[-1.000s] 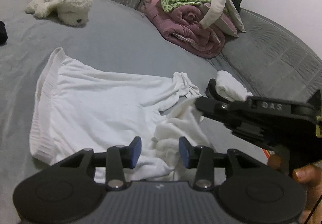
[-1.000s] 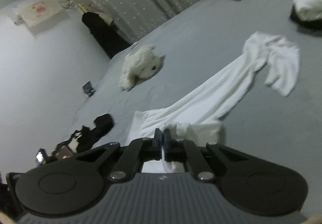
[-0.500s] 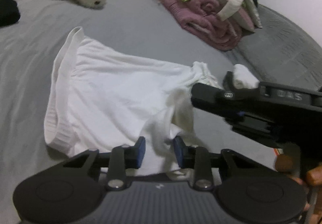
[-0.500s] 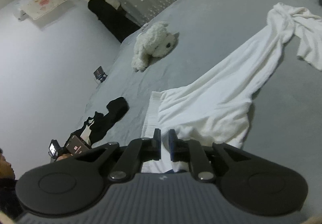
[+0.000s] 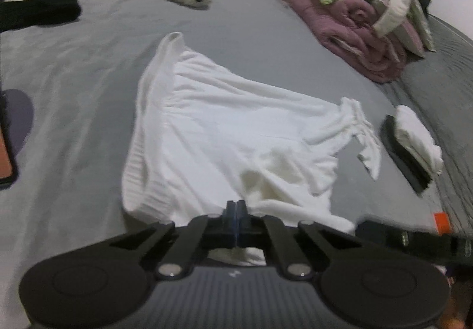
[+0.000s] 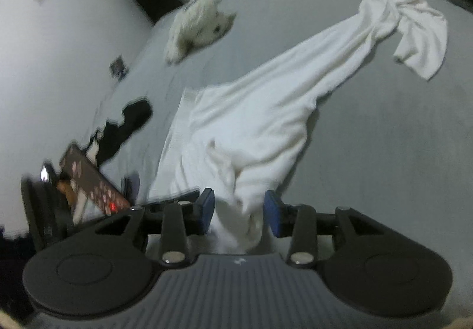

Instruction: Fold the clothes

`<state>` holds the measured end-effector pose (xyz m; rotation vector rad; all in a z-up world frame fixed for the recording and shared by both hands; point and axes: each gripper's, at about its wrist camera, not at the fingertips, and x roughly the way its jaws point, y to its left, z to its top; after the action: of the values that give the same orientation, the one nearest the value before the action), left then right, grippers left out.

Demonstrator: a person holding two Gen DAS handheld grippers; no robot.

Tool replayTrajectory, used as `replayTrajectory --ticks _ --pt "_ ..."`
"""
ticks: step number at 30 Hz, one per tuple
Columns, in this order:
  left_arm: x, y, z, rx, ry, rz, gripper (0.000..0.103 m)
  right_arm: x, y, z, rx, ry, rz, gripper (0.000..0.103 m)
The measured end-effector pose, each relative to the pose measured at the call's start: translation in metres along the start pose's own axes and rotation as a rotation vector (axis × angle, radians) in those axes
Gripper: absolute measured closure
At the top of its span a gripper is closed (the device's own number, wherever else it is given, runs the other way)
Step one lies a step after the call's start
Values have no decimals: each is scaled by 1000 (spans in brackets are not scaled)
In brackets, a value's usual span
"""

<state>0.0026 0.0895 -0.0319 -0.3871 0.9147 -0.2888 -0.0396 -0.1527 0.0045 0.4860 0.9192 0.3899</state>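
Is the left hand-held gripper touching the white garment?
Touching: the left wrist view shows the left hand-held gripper shut on the near edge of the white garment.

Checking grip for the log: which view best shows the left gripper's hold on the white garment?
The left wrist view: left gripper closed on the white garment. The right wrist view shows mainly the open right gripper.
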Motion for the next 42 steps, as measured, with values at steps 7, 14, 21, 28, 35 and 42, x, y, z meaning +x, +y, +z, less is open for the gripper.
replayTrajectory --ticks 7,14,21,28,35,42 --pt "-1 4 2 -21 -7 16 103 13 15 -18 -130 89 -26 49" --pt "2 8 2 -19 -1 32 103 41 30 -30 -238 64 -134 61" --pt "3 13 3 -26 -2 41 102 26 35 -27 -319 -2 -192 89" --pt "2 16 4 -28 -4 51 101 -11 30 -19 -351 -144 -338 91" --pt "2 14 3 -12 -8 66 101 -37 26 -18 -442 -268 -577 91" --pt "2 14 3 -8 -10 70 101 -50 5 -13 -485 -321 -793 91"
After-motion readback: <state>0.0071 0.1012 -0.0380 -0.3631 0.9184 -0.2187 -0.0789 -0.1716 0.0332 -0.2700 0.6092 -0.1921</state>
